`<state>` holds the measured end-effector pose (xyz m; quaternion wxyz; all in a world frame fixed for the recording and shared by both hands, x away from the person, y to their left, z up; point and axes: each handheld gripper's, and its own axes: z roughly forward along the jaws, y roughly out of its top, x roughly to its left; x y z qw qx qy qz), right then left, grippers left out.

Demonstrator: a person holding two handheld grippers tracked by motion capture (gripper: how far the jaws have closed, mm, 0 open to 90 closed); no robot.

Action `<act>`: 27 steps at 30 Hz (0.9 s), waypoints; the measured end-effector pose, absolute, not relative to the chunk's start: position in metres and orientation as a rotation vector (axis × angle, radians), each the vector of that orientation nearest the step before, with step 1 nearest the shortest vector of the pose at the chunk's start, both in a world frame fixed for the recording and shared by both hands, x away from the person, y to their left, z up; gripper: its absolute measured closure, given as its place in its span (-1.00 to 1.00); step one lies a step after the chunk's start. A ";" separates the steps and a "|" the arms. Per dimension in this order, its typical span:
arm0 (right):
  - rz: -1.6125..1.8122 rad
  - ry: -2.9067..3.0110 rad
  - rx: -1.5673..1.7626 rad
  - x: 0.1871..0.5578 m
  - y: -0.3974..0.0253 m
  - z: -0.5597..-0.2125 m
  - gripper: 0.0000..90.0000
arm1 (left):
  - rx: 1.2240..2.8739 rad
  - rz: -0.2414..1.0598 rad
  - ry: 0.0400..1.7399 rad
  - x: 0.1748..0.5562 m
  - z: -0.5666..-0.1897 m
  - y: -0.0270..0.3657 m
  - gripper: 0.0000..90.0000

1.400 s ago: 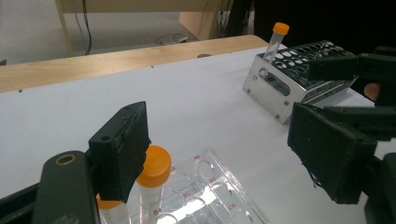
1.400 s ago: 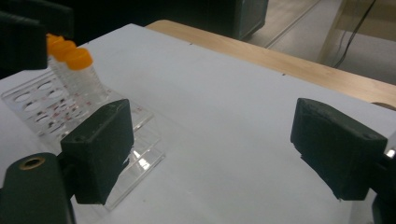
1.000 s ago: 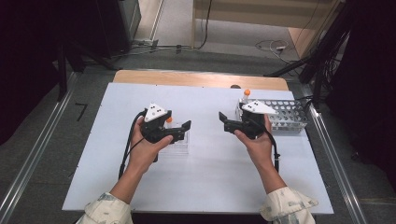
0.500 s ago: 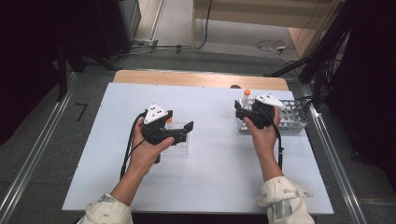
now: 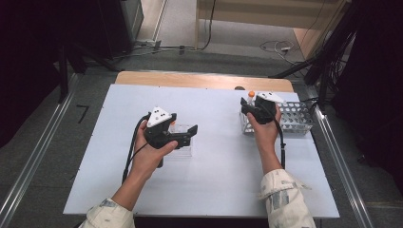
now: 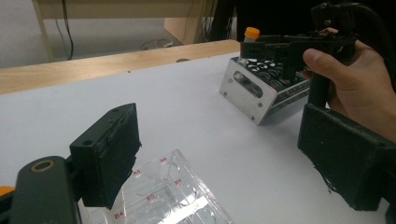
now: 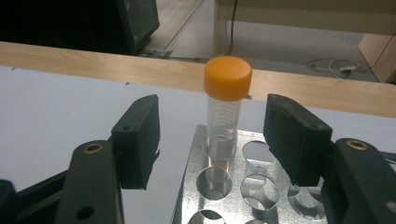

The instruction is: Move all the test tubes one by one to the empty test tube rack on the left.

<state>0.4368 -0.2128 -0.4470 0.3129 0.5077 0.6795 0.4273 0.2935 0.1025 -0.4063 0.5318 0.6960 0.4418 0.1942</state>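
Orange-capped tube [image 7: 226, 112], a clear plastic cylinder with faint ridged markings and a smooth round lid, stands upright in a corner hole of the shiny perforated metal rack [image 7: 261, 186] at the table's far right, and my right gripper [image 7: 212, 137] holds its matte black rubbery pads spread to either side of it without touching. My left gripper [image 6: 233, 158] hovers with its blocky jaws wide apart above the clear acrylic rack [image 6: 159, 196], a flat transparent block with round wells and small red labels, lying on the smooth white tabletop [image 5: 214, 118].
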 end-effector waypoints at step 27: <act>1.110 1.816 1.360 0.452 -0.214 -0.452 0.58 | 1.662 0.468 1.065 0.294 -0.408 0.105 -0.71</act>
